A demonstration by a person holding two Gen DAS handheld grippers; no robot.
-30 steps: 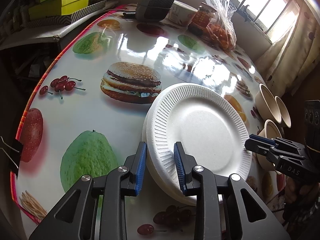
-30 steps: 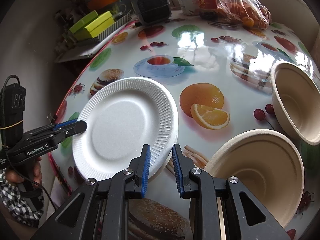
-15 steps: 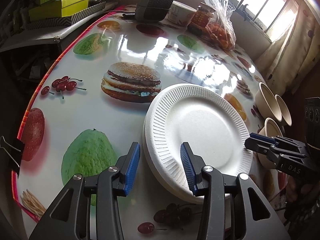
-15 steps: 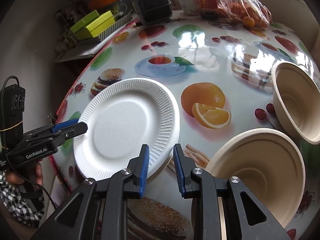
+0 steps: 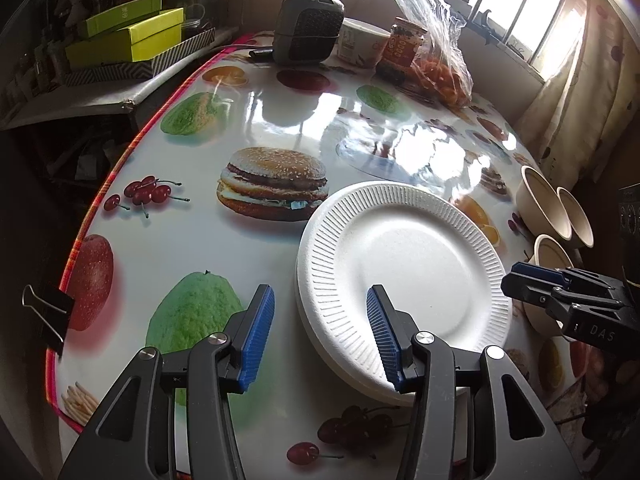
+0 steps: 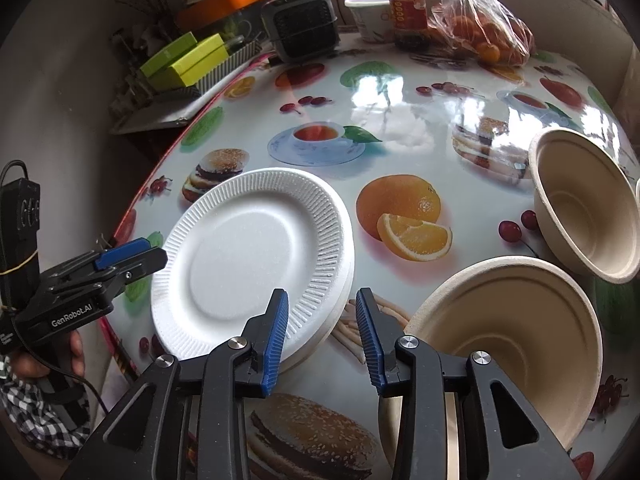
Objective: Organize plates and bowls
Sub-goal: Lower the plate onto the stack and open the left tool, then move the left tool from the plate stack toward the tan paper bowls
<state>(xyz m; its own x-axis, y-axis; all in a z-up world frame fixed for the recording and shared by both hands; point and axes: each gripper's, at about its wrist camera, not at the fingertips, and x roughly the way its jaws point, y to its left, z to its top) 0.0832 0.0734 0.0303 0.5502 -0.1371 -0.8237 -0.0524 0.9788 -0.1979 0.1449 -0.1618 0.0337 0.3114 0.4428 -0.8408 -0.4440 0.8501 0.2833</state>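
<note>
A small stack of white ribbed foam plates (image 5: 404, 276) lies on the printed tablecloth; it also shows in the right wrist view (image 6: 252, 264). My left gripper (image 5: 320, 334) is open, its fingers straddling the stack's near-left rim without gripping. My right gripper (image 6: 322, 334) is open at the stack's right rim, empty. A beige paper bowl (image 6: 516, 340) sits just right of it, another beige bowl (image 6: 588, 208) beyond. In the left wrist view, the beige bowls (image 5: 554, 216) stand at the far right.
A grey heater (image 5: 308, 24), a white cup (image 5: 362, 44), a red jar (image 5: 404, 48) and a bag of oranges (image 5: 444, 76) stand at the table's back. Yellow-green boxes (image 5: 128, 36) sit on a shelf to the left. The table edge (image 5: 92, 216) runs down the left.
My left gripper has opened wide, letting go of the plate stack's rim. My right gripper has also opened wider. The plates stay in place.
</note>
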